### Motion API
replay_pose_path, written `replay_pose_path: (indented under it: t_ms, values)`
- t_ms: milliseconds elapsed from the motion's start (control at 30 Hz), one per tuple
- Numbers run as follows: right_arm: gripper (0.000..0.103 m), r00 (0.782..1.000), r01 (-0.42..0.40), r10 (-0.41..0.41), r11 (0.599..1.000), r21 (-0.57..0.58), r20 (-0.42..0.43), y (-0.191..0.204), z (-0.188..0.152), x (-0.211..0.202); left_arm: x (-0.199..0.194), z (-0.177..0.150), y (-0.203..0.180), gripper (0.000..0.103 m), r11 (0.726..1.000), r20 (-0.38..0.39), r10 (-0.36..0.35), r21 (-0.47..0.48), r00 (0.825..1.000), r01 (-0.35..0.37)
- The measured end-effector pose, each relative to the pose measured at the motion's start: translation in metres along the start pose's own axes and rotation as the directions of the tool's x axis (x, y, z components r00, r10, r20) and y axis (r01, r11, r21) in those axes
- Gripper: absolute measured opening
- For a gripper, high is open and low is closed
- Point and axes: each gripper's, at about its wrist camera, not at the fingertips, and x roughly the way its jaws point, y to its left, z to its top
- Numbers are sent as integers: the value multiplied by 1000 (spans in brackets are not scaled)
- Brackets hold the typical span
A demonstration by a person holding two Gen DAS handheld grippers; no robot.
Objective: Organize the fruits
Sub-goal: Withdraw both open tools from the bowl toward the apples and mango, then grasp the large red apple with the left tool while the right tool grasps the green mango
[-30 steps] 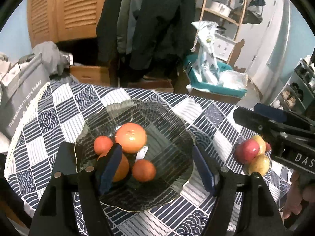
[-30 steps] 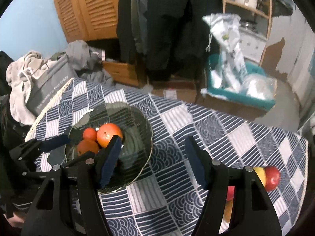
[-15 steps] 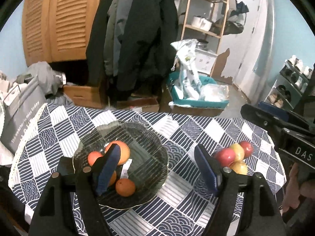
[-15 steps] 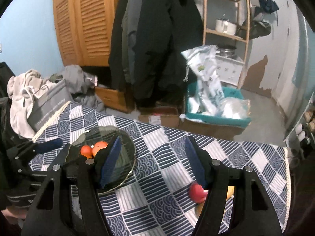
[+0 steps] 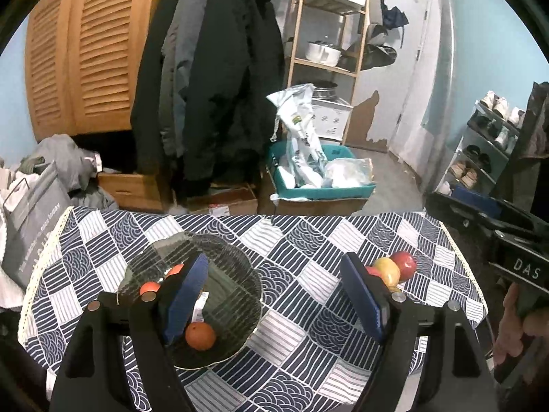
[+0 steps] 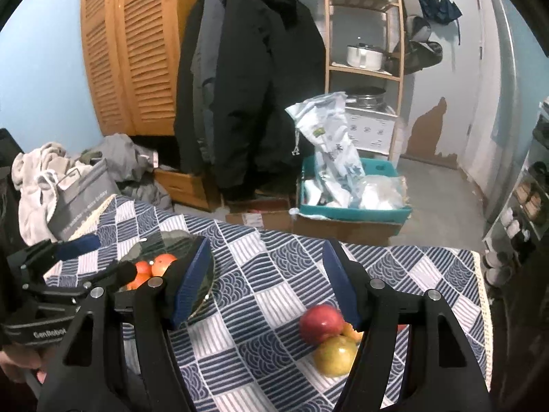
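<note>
Left wrist view: left tool [image 5: 274,295] hangs above the table [image 5: 302,240], jaws wide and just been opening further, nothing between the pads. Glass bowl [image 5: 236,274] sits on the left of the patterned cloth with oranges [image 5: 200,335] inside, some hidden behind the left finger. Apples [image 5: 394,269] cluster on the cloth to the right, well apart from the bowl, partly behind the right finger. Right tool body shows at the right edge, a hand [image 5: 514,322] gripping it.

Right wrist view: right tool [image 6: 266,281] is also above the table [image 6: 274,274], jaws apart and just been opening a little, empty. Red apple [image 6: 320,322] and yellow-green apple [image 6: 334,357] touch each other on the near right of the cloth, next to the right finger. Bowl [image 6: 206,292] with oranges [image 6: 151,269] lies far left. Left tool [image 6: 103,257] is in view beside the bowl, its jaws apart too.
</note>
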Motion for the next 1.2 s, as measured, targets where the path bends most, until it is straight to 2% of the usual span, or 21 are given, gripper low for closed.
replay_pose_path:
  t_ms: [133,233,467,533,800,1033,1200]
  values:
    - [72,1000,16,-16,1000,2,8,-10,-3,-12,-3,3,-10,81,1000,4,-16,10,1000,16]
    - [74,1000,19,-19,1000,10,10,-18,-6,-19,-5,6,-20,86,999,10,-30,24,1000,30]
    - [75,998,61,-62,998,27,10,-44,-15,-34,-7,8,-43,86,997,15,-50,63,999,49]
    - [80,997,77,-77,997,30,12,-52,-18,-37,-7,8,-50,86,996,13,-56,72,998,55]
    - [83,993,117,-118,992,56,-1,-80,-32,-47,-2,8,-73,89,992,5,-69,108,998,69]
    - [85,989,145,-144,987,69,-23,-96,-42,-46,14,4,-84,91,990,-34,-82,109,996,85]
    - [85,988,147,-143,986,82,-57,-106,-52,-36,33,-3,-88,91,990,-65,-63,124,996,71]
